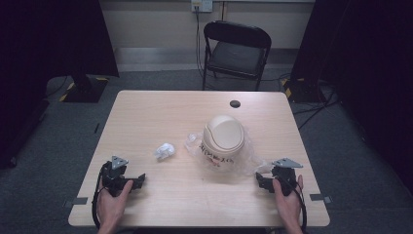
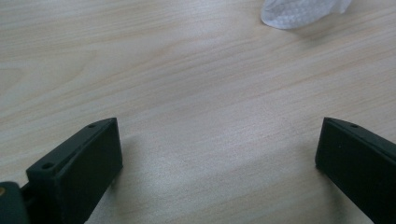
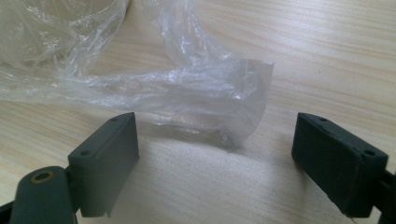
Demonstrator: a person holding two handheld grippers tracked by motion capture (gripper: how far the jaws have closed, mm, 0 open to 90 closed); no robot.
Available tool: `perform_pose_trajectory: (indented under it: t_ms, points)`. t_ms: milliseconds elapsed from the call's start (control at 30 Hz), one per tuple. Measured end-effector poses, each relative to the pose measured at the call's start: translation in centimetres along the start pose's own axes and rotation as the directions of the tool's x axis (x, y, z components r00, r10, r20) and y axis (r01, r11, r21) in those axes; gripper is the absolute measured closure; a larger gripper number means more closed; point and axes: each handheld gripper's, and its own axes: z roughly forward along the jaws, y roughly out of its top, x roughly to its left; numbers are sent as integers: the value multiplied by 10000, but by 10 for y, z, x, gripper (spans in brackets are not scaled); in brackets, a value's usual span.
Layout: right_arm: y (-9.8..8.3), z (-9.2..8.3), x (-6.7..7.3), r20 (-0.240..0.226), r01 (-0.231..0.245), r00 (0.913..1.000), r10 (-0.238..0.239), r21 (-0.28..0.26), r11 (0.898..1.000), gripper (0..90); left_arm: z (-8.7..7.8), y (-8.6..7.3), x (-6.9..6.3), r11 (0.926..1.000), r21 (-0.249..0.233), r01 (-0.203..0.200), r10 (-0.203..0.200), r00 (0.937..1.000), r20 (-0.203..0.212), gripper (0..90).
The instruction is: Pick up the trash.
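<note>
High view. A light wooden table (image 1: 146, 117) carries a beige domed container (image 1: 223, 135) resting on a sheet of clear plastic film (image 1: 243, 161); dark handwriting runs along the container's near lower edge. A crumpled white wad (image 1: 164, 151) lies to the left of the container, well apart from it. A dark round grommet (image 1: 235, 104) sits in the tabletop beyond the container, and a black folding chair (image 1: 237, 51) stands on the floor past the table's far edge. The left gripper (image 1: 139, 180), held by the person's left hand (image 1: 113, 204), rests on the table nearer than the wad and to the container's left. The right gripper (image 1: 260, 179), held by the right hand (image 1: 288, 202), rests nearer than the container and to its right, just beside the film's near corner.

Left gripper view. The two black jaws stand wide apart over bare wood, holding nothing. The white wad (image 2: 301, 11) lies ahead of them, toward the upper right.

Right gripper view. The jaws stand wide apart with nothing between them. A creased flap of the plastic film (image 3: 196, 93) lies on the table just ahead of the jaws, extending toward the upper left.
</note>
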Motion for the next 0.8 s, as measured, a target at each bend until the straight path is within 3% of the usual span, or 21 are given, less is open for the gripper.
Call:
perform_pose_trajectory:
  t_ms: [167,267,333,400,633,800]
  points:
    - [0,0,0,26,-35,10000,35,2,10000,140,0,0,0,10000,12,-28,28,10000,-2,0]
    - [1,-2,4,333,-314,9990,312,59,9995,152,0,0,1,10000,4,-78,78,9999,80,0]
    - [2,-4,7,357,-196,9992,195,31,9998,151,0,0,1,9999,-3,-113,113,9999,102,3]
    - [5,-8,10,31,-283,9996,283,-62,9996,150,-1,-1,1,9998,23,-182,182,9998,83,4]
    - [11,-22,19,-420,6,9991,-8,-27,10000,157,-2,-2,1,9998,-11,-199,199,9997,112,4]
    - [15,-32,20,-847,2,9964,-28,-305,9995,171,-2,-2,1,9998,-14,-196,196,9997,111,4]
